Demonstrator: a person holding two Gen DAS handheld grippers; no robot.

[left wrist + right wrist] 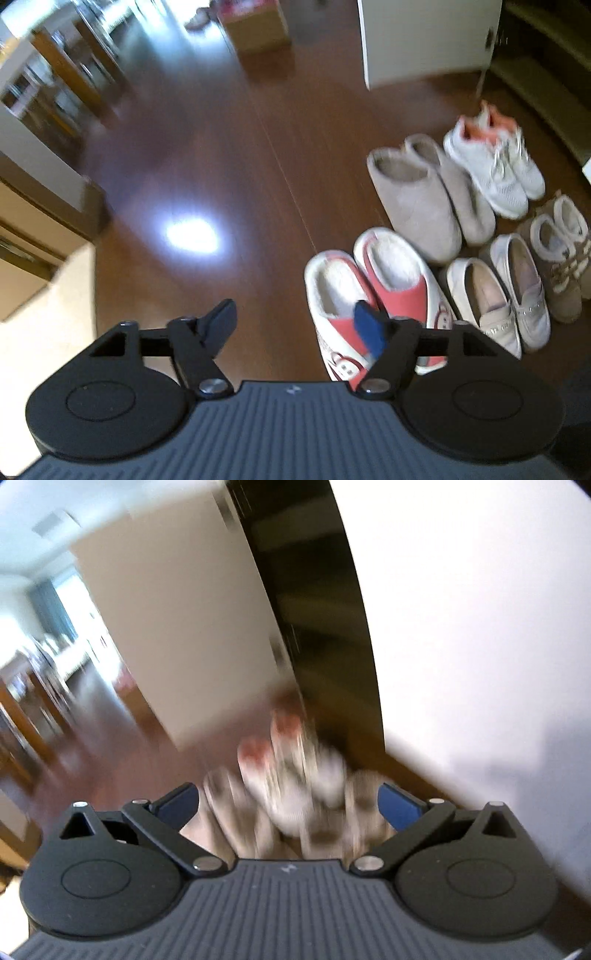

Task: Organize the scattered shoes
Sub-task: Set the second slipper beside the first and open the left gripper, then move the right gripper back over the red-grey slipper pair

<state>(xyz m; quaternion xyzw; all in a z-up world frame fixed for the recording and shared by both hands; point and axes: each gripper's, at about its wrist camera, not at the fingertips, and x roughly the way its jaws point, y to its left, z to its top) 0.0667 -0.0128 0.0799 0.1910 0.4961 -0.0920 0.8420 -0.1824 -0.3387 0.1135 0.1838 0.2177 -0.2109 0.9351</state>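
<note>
In the left wrist view several pairs of shoes stand side by side on the wooden floor (207, 155) at the right: red-and-white slippers (373, 291), beige plush slippers (424, 195), white sneakers with orange lining (495, 162), cream loafers (506, 299) and tan fleece-lined shoes (561, 251). My left gripper (299, 325) is open and empty, above the floor just left of the red slippers. In the blurred right wrist view my right gripper (288, 805) is open and empty above the beige slippers (236, 812) and white sneakers (295, 775).
A white cabinet door (424, 37) stands behind the shoes, with dark steps (546, 74) at the far right. A cardboard box (255, 26) sits far back. Wooden furniture (66, 81) is at the left. A white wall (480, 627) is at the right of the right wrist view.
</note>
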